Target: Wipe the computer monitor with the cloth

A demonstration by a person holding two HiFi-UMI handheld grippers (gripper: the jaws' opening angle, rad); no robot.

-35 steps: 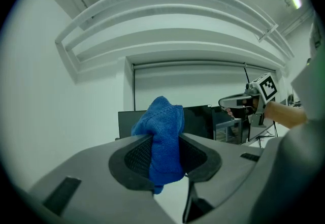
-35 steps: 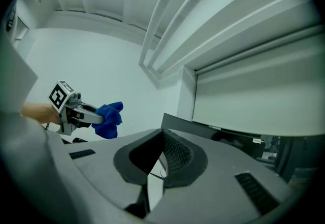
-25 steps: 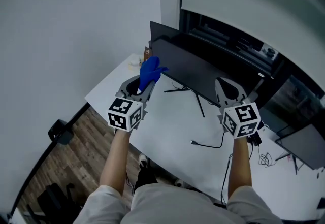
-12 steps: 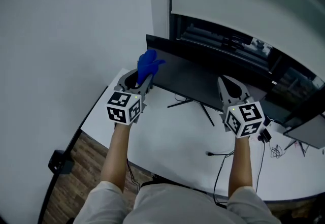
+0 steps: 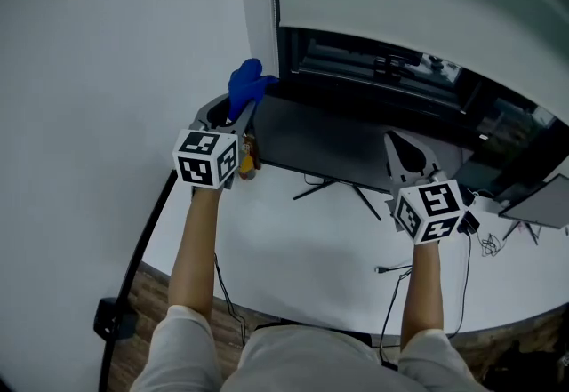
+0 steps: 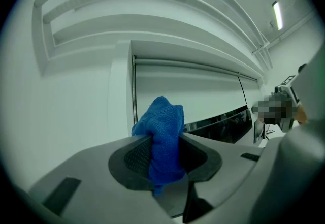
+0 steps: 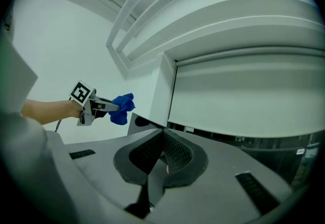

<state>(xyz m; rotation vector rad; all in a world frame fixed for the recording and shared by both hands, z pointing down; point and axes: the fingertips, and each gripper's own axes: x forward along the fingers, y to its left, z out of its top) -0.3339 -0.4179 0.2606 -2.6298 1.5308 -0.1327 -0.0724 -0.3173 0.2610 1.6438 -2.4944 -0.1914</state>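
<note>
A blue cloth sticks up out of my left gripper, which is shut on it at the upper left corner of the black monitor. In the left gripper view the cloth is pinched between the two dark pads of the left gripper. My right gripper hovers in front of the monitor's right half, shut with nothing in it; its pads meet in the right gripper view. That view also catches the left gripper, the cloth and the monitor's corner.
The monitor stands on thin legs on a white table. A small brown bottle sits by the monitor's left end. A black cable trails across the table. Another dark screen is at the far right, a window behind.
My left gripper has carried the cloth up and leftward, from the monitor's left part to its top left corner. The right gripper has kept its place before the screen.
</note>
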